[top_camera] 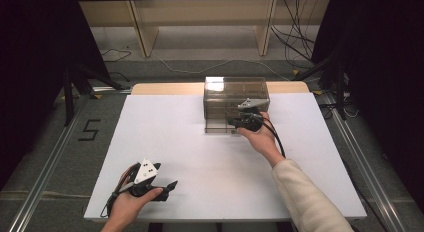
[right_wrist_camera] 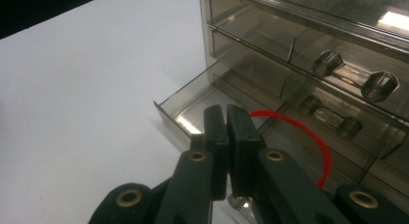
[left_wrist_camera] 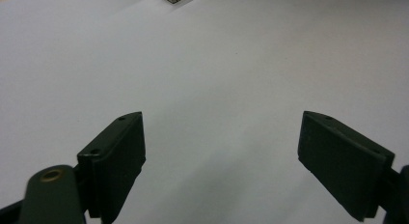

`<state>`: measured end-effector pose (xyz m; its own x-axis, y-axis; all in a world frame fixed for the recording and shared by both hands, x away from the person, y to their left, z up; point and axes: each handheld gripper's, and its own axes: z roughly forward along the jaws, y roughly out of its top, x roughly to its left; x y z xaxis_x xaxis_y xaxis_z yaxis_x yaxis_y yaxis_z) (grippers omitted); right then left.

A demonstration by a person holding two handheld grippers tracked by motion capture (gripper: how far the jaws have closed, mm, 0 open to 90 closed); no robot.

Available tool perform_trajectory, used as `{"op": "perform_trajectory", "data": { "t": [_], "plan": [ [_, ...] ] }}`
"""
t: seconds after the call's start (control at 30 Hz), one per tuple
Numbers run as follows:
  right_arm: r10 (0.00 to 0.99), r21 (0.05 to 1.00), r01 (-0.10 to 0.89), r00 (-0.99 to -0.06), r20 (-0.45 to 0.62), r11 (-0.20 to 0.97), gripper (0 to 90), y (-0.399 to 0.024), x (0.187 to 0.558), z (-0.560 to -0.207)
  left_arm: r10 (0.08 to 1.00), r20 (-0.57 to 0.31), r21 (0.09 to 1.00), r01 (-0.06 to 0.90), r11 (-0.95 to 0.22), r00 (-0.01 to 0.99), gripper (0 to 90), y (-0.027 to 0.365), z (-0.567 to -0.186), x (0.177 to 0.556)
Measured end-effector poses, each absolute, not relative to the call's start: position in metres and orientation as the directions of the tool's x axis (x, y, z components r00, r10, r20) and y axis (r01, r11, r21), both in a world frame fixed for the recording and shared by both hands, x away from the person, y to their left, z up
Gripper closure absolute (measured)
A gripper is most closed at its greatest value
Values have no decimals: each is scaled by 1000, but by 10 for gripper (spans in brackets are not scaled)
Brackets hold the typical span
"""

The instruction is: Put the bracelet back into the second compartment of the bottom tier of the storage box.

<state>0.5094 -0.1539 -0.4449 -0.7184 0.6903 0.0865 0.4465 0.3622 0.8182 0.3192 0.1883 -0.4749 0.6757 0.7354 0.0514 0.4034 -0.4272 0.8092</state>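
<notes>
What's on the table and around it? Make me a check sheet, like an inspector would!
Surface: white table, bare around the box.
Job's things: smoky see-through drawer box at the far edge; bottom drawer pulled open; thin red loop over it.
Clutter: nothing seen.
Grippers: left tongs open above bare table; right tongs shut at the open drawer, with the red loop curving from their tips. Cannot tell if it is pinched.
Cables: black cable trails from the right gripper; loose floor cables behind the table.
Surroundings: wooden shelf frame, grey floor with a marked 5.
</notes>
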Motion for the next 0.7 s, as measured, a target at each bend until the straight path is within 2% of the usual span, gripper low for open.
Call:
{"op": "perform_trajectory", "data": {
  "t": [0.7],
  "plan": [
    [700, 810, 464, -708, 97, 357, 884, -156, 516, -448, 733, 54, 808, 402, -431, 678, 168, 188, -475, 319]
  ]
}}
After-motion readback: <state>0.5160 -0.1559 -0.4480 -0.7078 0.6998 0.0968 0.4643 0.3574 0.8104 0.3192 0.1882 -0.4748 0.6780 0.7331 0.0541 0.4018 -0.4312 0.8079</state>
